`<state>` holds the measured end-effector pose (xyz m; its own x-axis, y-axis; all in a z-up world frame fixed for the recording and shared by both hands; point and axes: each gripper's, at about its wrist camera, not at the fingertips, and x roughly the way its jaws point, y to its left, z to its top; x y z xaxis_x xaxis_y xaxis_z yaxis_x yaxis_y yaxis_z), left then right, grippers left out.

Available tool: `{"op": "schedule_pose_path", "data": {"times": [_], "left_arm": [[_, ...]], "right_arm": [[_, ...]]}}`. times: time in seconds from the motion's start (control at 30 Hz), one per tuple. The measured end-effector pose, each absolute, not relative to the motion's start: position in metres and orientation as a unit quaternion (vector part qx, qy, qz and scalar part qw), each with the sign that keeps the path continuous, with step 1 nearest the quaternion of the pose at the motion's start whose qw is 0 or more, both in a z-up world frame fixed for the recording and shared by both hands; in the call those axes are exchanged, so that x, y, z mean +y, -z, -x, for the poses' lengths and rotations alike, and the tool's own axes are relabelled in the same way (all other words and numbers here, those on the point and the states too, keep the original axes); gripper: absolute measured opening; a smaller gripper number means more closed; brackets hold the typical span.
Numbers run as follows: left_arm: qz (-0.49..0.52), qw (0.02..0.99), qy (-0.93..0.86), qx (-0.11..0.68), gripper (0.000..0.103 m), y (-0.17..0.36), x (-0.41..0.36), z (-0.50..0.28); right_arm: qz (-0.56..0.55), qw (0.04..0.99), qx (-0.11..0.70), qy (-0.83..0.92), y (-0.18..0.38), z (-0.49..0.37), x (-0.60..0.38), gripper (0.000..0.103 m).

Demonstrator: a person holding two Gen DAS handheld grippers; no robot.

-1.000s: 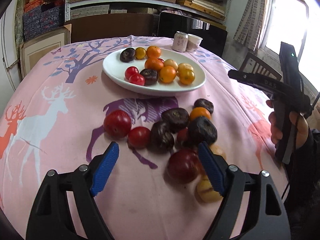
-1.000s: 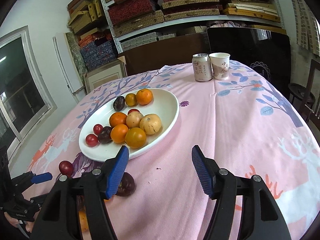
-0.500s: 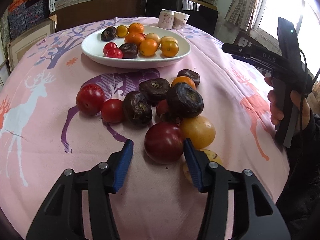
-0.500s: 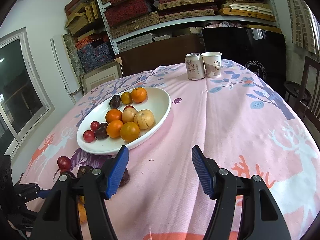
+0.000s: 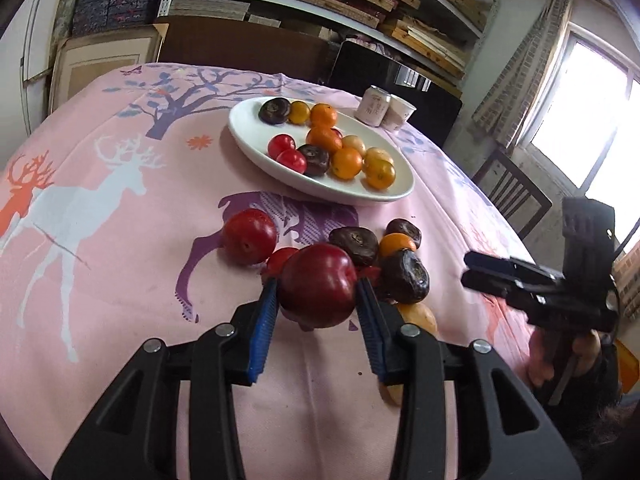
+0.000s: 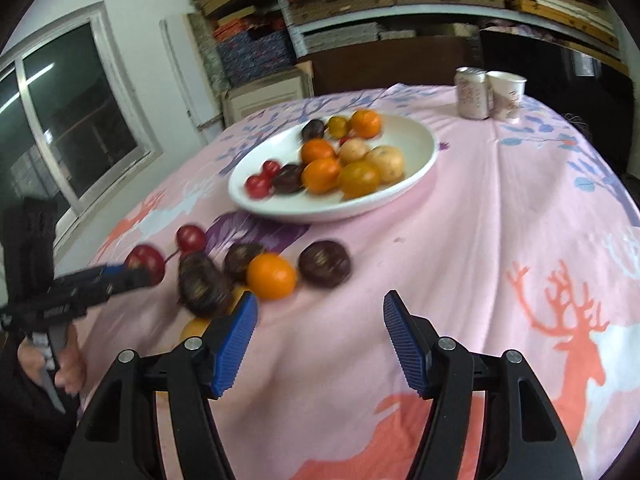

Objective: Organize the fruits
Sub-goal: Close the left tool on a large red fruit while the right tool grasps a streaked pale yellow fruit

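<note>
Left wrist view: your left tongs [image 5: 318,304], closing on the red plum [image 5: 318,285], point toward the white plate [image 5: 256,148] straight beyond; right tongs [image 6: 320,344] open, empty.

Loose fruit pile [image 5: 372,256] lies on the tablecloth [image 5: 120,240] before the plate [image 5: 256,148]; can [image 5: 373,105] behind

The left tool [image 5: 318,308] pointed downward at a slant, its jaws closing, the blue pads [image 5: 264,320] set against both sides of a dark red fruit [image 5: 318,286] between them. The right tool [image 6: 320,342] also slanted downward, its jaws standing apart with nothing between them. In the left wrist view, a hand [image 5: 568,360] gripped the right tool's handle at the right edge; in the right wrist view, a hand [image 6: 66,360] gripped the left tool's handle at the left edge.
</note>
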<state>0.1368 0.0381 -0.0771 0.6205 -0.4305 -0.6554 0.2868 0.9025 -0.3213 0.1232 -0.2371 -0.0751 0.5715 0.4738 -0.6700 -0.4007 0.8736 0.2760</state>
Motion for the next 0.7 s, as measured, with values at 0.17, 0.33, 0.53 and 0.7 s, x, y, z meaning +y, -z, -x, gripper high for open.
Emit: {"op": "schedule_pose_path", "data": {"times": [0.17, 0.33, 0.53, 0.7], "left_arm": [[0.076, 0.897, 0.201, 0.388, 0.039, 0.077, 0.033, -0.136], [0.077, 0.896, 0.198, 0.39, 0.039, 0.079, 0.035, -0.135], [0.065, 0.899, 0.195, 0.388, 0.038, 0.079, 0.031, -0.134], [0.057, 0.9, 0.196, 0.386, 0.038, 0.078, 0.029, -0.132]], "right_arm": [[-0.011, 0.854, 0.425, -0.299, 0.084, -0.086, -0.193, 0.066], [0.014, 0.849, 0.428, -0.31, 0.085, -0.074, -0.165, 0.066], [0.041, 0.846, 0.44, -0.298, 0.091, -0.076, -0.143, 0.048], [0.035, 0.852, 0.428, -0.299, 0.092, -0.076, -0.146, 0.04]]}}
